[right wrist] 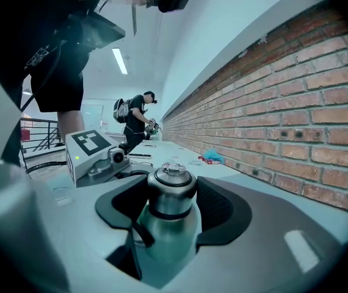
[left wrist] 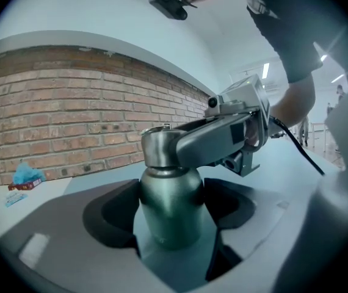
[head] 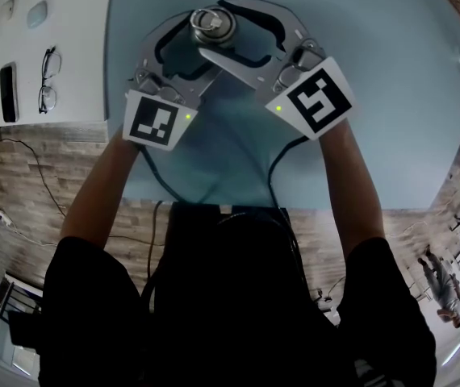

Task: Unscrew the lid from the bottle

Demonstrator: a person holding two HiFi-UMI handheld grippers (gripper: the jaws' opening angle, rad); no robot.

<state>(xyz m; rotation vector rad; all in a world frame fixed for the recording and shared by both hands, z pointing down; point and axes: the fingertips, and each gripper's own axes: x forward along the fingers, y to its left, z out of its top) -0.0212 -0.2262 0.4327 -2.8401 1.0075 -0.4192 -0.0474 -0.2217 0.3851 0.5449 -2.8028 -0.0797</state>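
A dark green metal bottle (left wrist: 169, 209) stands upright on the pale blue table (head: 375, 135), at its far side. Its silver lid (head: 211, 24) with a ring on top is on the neck. My left gripper (left wrist: 171, 215) is shut on the bottle's body, a black pad pressing each side. In the head view the left gripper (head: 191, 47) reaches in from the lower left. My right gripper (right wrist: 171, 203) is shut on the lid (right wrist: 171, 185), its pads against both sides. The right gripper (head: 226, 32) comes in from the right, one jaw crossing just in front of the bottle.
Glasses (head: 47, 79) and a phone (head: 8, 91) lie on a white table at the left. A blue packet (left wrist: 24, 176) sits by the brick wall. Cables run from both grippers back over the table's near edge. A person (right wrist: 138, 122) stands far off.
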